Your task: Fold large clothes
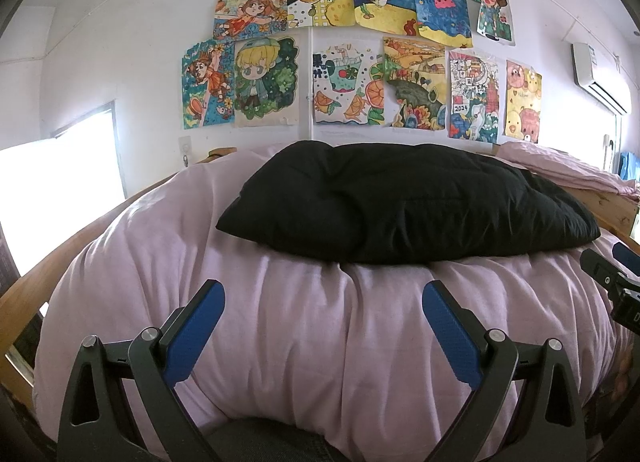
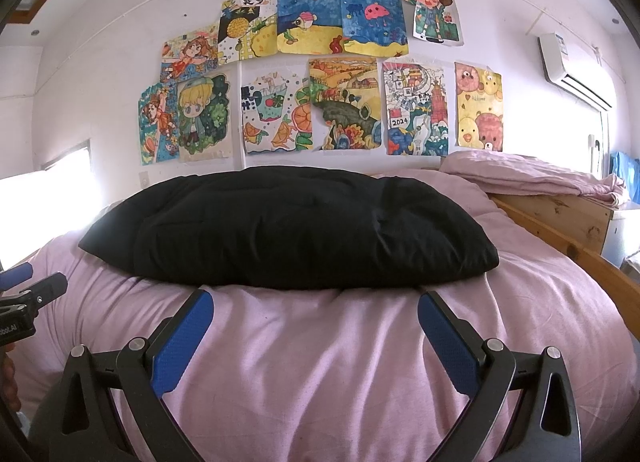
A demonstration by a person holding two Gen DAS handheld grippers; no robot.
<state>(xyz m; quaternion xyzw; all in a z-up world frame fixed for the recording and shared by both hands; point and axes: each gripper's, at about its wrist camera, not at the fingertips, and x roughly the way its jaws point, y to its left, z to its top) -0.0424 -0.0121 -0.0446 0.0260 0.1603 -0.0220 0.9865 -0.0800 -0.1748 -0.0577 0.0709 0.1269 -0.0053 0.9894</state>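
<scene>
Black padded garment (image 1: 404,202), folded into a thick, puffy slab, lying flat on a pink bedsheet (image 1: 304,342) toward the far side of the bed, near the wall. Same garment (image 2: 288,226) filling the middle of the right wrist view, long side running left to right, surface quilted and lightly creased. Rumpled sheet beneath it, with soft ridges running toward both cameras.

Left gripper (image 1: 323,294) low over the near part of the sheet, short of the garment's near edge, touching nothing. Blue pads (image 1: 192,338) spread wide, only pink cloth between them. Right gripper (image 2: 315,304) likewise over the sheet, just short of the garment's near edge, fingers (image 2: 448,342) wide apart and holding nothing. Each gripper peeking into the other's view at the frame edge: the right one at the far right of the left wrist view, the left one at the far left of the right wrist view.

Wooden bed frame (image 2: 560,222) along the right side, a folded pink blanket (image 2: 532,178) piled at its far corner. Rows of coloured drawings (image 2: 344,102) taped to the white wall behind the bed. Air conditioner (image 2: 576,70) high on the right. Bright window (image 1: 60,182) on the left, washed out by light.
</scene>
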